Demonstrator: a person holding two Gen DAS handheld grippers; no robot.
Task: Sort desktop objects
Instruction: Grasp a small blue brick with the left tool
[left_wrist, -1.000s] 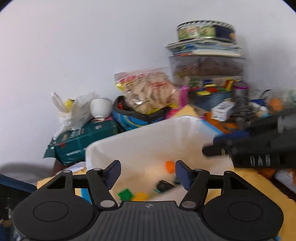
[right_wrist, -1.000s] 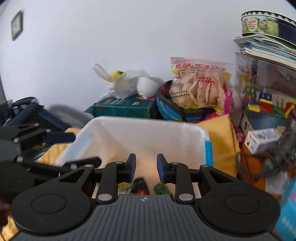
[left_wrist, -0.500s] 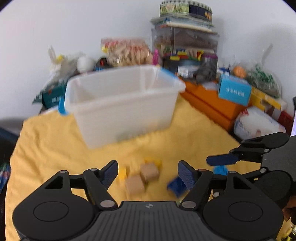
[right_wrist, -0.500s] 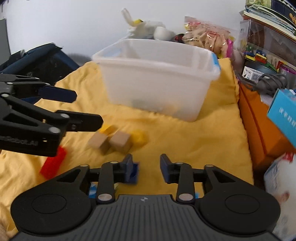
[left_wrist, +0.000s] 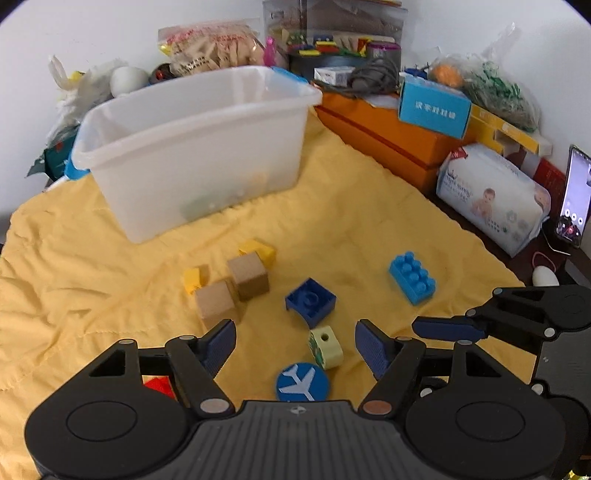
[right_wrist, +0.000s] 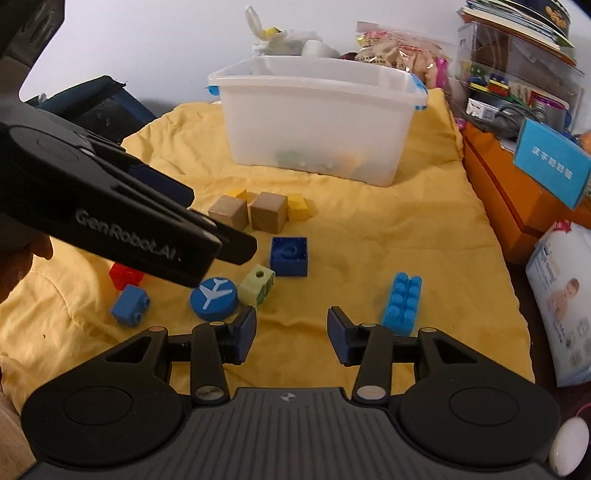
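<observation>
Nearest, the left gripper (left_wrist: 295, 343) is held wide open over the yellow cloth (left_wrist: 92, 295), nothing gripped; a round blue airplane disc (left_wrist: 302, 382) and a pale green block (left_wrist: 325, 347) are seen between its fingers. The right gripper (right_wrist: 291, 330) is seen opening, empty, a light blue studded brick (right_wrist: 402, 302) just beside it. Farther off, two wooden cubes (left_wrist: 232, 291) are set touching. Beyond, the white bin (left_wrist: 192, 147) is found.
</observation>
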